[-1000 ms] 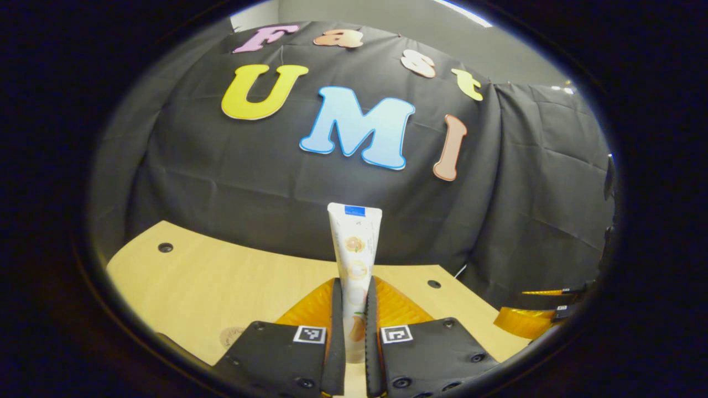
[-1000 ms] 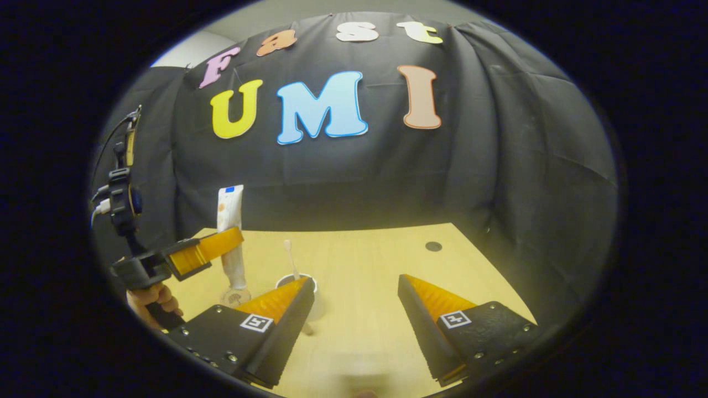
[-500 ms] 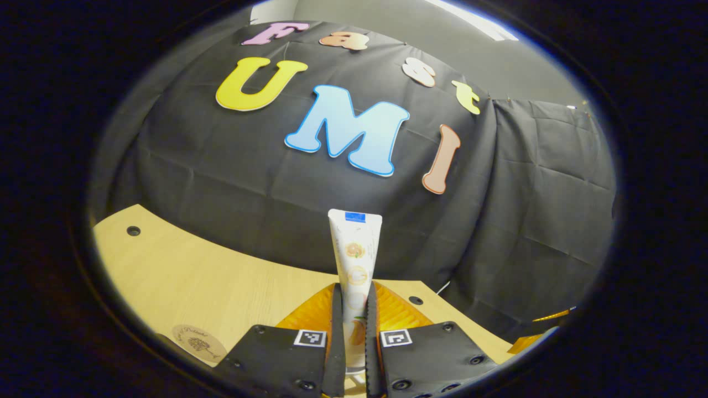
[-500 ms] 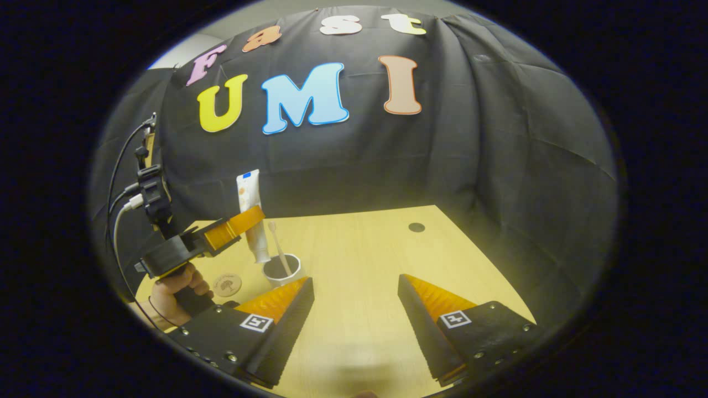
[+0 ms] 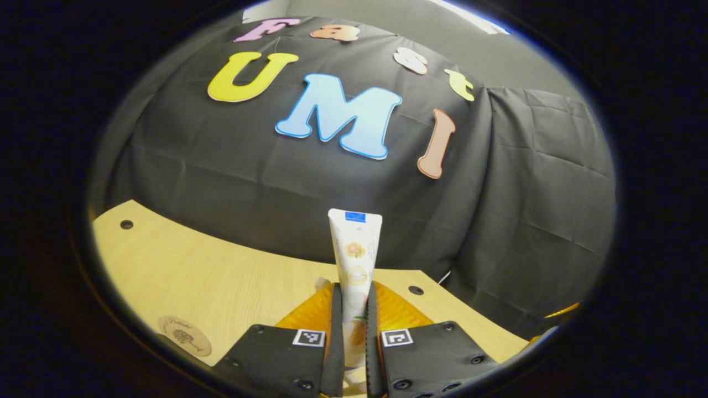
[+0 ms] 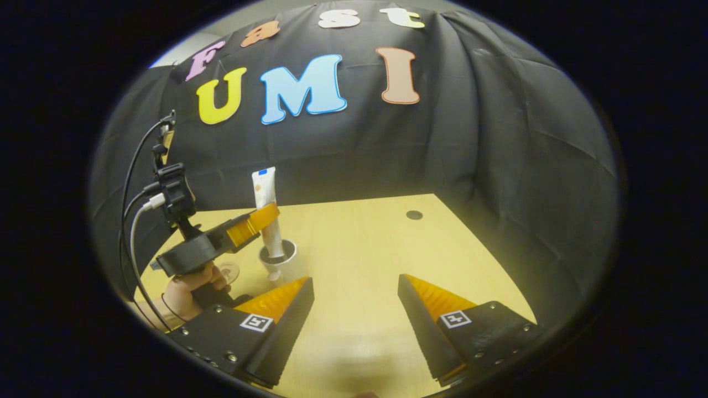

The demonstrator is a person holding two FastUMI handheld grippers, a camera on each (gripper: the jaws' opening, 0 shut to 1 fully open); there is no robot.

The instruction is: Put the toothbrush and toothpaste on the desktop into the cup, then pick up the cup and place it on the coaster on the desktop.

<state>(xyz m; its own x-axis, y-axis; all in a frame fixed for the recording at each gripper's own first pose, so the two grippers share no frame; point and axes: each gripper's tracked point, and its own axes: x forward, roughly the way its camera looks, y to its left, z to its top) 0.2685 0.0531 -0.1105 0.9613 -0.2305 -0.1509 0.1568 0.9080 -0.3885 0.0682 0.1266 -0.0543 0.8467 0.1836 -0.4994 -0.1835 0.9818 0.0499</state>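
Toothpaste [image 6: 267,207] now has its lower end in the cup [image 6: 279,260] near the bench's left edge, having been off to one side a second ago. Your left gripper [image 5: 352,326] stays clamped on it; release next. Right gripper [image 6: 357,301] hangs apart.

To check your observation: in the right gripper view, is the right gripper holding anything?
No: the right gripper has its fingers spread wide over the bare desktop.

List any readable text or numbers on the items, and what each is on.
Toothpaste tube: print too small to read.
Coaster: script by a tree motif, too blurred to read.
Square tags on left gripper and right gripper: black-and-white patterns, no words.
Nothing legible to quote.
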